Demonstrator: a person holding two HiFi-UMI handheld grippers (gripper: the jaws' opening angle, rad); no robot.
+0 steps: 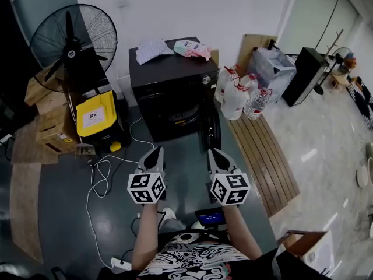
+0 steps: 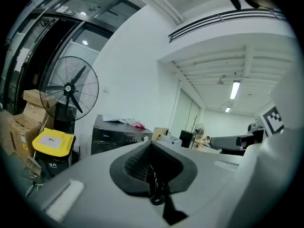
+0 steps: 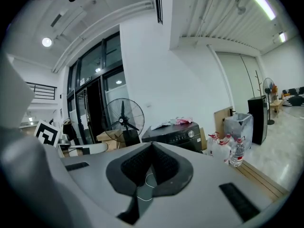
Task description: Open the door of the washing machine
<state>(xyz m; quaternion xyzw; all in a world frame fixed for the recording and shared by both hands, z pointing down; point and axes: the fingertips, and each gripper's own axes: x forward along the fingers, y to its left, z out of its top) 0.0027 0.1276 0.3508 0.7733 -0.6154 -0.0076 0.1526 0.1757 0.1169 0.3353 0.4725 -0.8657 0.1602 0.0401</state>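
Note:
The black front-loading washing machine [image 1: 170, 77] stands against the far wall. Its round door [image 1: 211, 130] appears swung out at the front right corner, with the drum opening [image 1: 179, 118] showing. My left gripper [image 1: 154, 151] and right gripper [image 1: 214, 152] hover side by side over the dark floor, short of the machine and pointing at it. Both are shut with nothing between the jaws. The washing machine [image 2: 118, 133] lies beyond my left gripper [image 2: 151, 144] in the left gripper view. In the right gripper view the washing machine [image 3: 175, 133] sits past my right gripper [image 3: 152, 144].
Folded cloths [image 1: 154, 50] lie on the machine's top. A large standing fan [image 1: 73, 39], cardboard boxes [image 1: 49, 118] and a yellow-topped unit [image 1: 96, 116] stand to its left. Water bottles [image 1: 239, 95] and a wooden slatted board [image 1: 262, 156] are on the right. White cables [image 1: 108, 174] trail across the floor.

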